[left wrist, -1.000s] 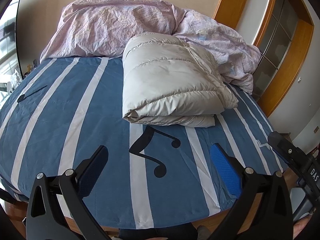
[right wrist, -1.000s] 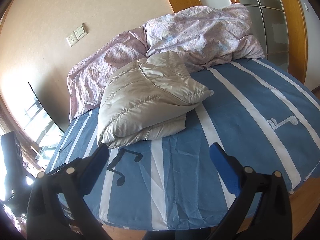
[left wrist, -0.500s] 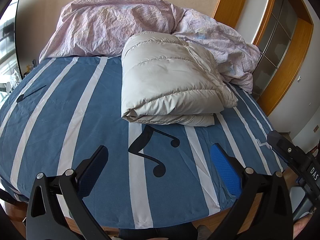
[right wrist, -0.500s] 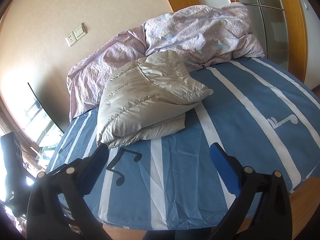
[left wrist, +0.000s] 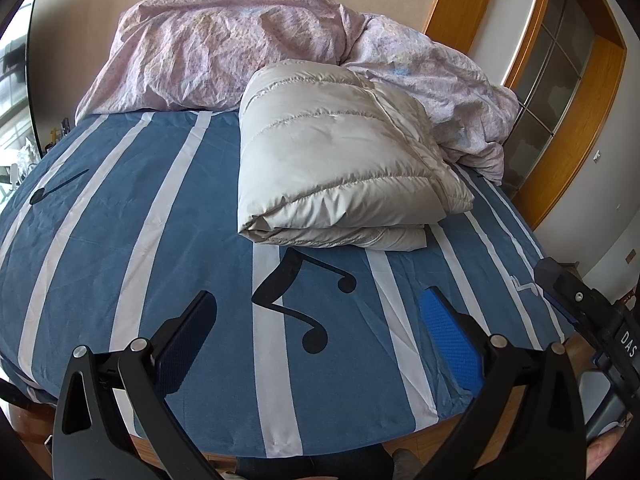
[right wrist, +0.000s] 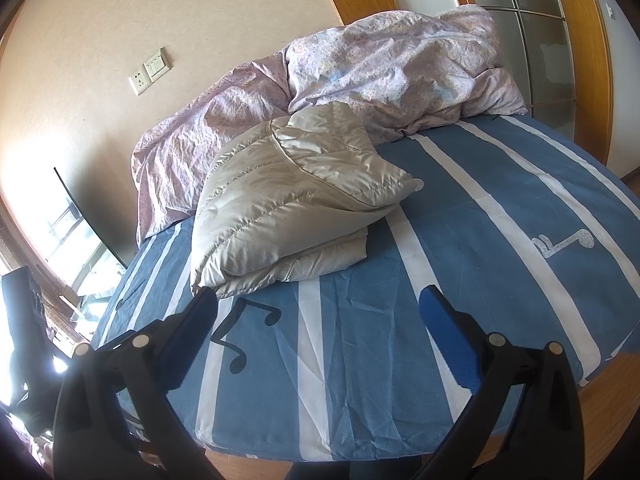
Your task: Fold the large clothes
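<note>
1. My left tongs (left wrist: pixel 318 326) stand wide open with nothing between the pads, hovering over the near edge of the bed (left wrist: pixel 120 240). One pad face shows bright blue, the other lies in shadow.
2. My right tongs (right wrist: pixel 318 322) are likewise spread apart and empty, above the near part of the bed (right wrist: pixel 500 280).
3. The task's thing, a pale grey quilted down jacket (left wrist: pixel 340 160), lies folded into a thick bundle on the bed sheet, well apart from both tongs. In the right wrist view the jacket (right wrist: pixel 288 208) shows several stacked layers with one corner jutting out to the right.
4. Behind the jacket and touching its far side is a crumpled pink floral duvet (left wrist: pixel 224 48), heaped along the wall; also seen in the right wrist view (right wrist: pixel 392 72).
5. The sheet is blue with white stripes. A black music note (left wrist: pixel 304 300) is printed just in front of the jacket; a white note (right wrist: pixel 564 242) sits farther right.
6. Writing: the letters "DAS" read on the body of the right tool (left wrist: pixel 600 320) at the edge of the left wrist view; the rest is cut off.
7. Wall switch and socket plates (right wrist: pixel 150 70) carry no legible text.
</note>
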`<state>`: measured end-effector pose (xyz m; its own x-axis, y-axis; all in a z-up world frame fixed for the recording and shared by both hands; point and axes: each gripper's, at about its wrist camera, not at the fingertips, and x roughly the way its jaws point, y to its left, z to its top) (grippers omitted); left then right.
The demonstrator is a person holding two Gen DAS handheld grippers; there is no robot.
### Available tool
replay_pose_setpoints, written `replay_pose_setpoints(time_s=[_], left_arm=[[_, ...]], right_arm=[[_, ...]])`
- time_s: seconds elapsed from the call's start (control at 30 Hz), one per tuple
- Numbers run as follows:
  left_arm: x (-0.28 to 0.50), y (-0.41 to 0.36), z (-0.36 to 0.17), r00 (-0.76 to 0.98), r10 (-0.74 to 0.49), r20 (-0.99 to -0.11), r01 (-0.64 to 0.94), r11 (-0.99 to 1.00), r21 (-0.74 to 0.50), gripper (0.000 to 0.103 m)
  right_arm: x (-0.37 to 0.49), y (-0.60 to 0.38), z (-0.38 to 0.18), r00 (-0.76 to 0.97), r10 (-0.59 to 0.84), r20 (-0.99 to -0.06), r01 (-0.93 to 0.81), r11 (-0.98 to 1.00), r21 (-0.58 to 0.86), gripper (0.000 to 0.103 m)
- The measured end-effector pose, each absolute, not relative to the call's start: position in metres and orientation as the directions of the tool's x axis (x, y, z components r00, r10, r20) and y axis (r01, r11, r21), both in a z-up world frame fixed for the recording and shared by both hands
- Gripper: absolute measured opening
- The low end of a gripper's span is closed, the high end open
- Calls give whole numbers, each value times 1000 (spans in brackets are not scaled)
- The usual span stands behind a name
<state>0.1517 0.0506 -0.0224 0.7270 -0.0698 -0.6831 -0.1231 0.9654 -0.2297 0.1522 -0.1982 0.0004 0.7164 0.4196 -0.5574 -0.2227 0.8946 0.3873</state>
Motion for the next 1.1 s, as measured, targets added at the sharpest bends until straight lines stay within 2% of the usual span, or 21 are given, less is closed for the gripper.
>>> replay_pose_setpoints(time_s=[1.1], left_arm=[[154,45,-22,727,-77,-682,-105,970,-221,102]], right_arm=[[154,-200,-1,714,418,-561,-220,896,386,101]])
